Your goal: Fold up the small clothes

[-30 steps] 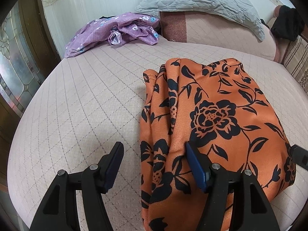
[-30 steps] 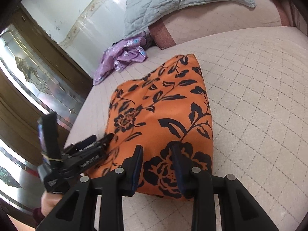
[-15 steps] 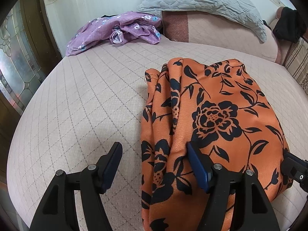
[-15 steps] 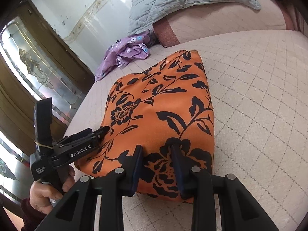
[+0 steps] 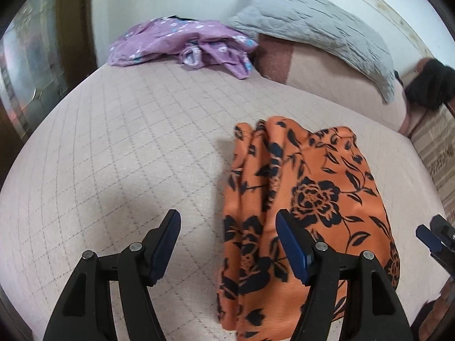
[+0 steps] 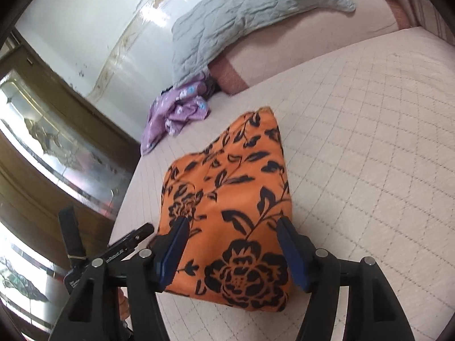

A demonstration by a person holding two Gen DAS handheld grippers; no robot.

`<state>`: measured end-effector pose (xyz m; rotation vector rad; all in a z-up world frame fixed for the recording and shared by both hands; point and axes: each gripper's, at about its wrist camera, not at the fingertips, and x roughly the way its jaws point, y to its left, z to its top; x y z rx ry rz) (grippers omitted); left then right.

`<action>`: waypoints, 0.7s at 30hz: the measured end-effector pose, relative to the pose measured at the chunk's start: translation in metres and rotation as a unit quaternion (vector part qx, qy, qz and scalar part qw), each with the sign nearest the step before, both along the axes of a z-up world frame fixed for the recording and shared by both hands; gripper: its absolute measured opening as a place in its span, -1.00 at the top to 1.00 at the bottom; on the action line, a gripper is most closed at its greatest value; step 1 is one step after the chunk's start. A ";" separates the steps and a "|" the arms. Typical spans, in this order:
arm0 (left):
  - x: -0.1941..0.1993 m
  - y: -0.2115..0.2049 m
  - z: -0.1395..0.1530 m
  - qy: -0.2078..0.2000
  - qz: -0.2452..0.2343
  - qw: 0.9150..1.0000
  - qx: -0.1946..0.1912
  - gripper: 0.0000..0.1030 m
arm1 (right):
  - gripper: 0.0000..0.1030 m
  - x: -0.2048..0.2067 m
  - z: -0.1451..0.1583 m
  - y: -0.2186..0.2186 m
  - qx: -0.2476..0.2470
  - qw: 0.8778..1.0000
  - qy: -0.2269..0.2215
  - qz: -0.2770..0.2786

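Observation:
An orange garment with black flowers (image 5: pixel 310 196) lies folded into a compact bundle on the pink quilted bed (image 5: pixel 113 156). My left gripper (image 5: pixel 227 221) hovers open over the bundle's near left edge, its right finger above the cloth and its left finger above bare bed. In the right wrist view the same garment (image 6: pixel 227 187) fills the middle. My right gripper (image 6: pixel 231 224) is opening, its jaws wide on either side of the bundle's near end, and the pads do not press on the cloth. The left gripper (image 6: pixel 133 238) shows at that view's lower left.
A crumpled purple flowered garment (image 5: pixel 182 42) lies at the far side of the bed, beside a grey quilted pillow (image 5: pixel 312 25). Something black (image 5: pixel 429 85) hangs at the far right. A wooden cabinet with glass panels (image 6: pixel 57 147) stands along the bed's left side.
The right gripper's jaws, pinched on the orange garment's near edge before, have spread wide and let it go. Both grippers have drawn back and up a little. The left stays open.

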<state>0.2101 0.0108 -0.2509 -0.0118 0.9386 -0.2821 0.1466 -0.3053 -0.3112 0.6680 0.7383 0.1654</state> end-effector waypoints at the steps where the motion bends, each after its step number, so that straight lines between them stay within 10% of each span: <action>1: 0.001 0.002 -0.001 0.003 0.004 1.000 0.001 -0.36 | -0.31 0.002 0.003 0.004 -0.001 1.000 -0.003 0.007; 10: -0.002 -0.008 -0.032 0.029 0.005 0.993 0.118 -0.36 | -0.05 0.026 -0.030 0.053 -0.067 0.994 0.059 0.063; 21: 0.008 0.012 -0.022 0.046 0.019 0.998 0.032 -0.36 | -0.32 0.039 -0.016 -0.006 0.006 0.998 0.060 0.016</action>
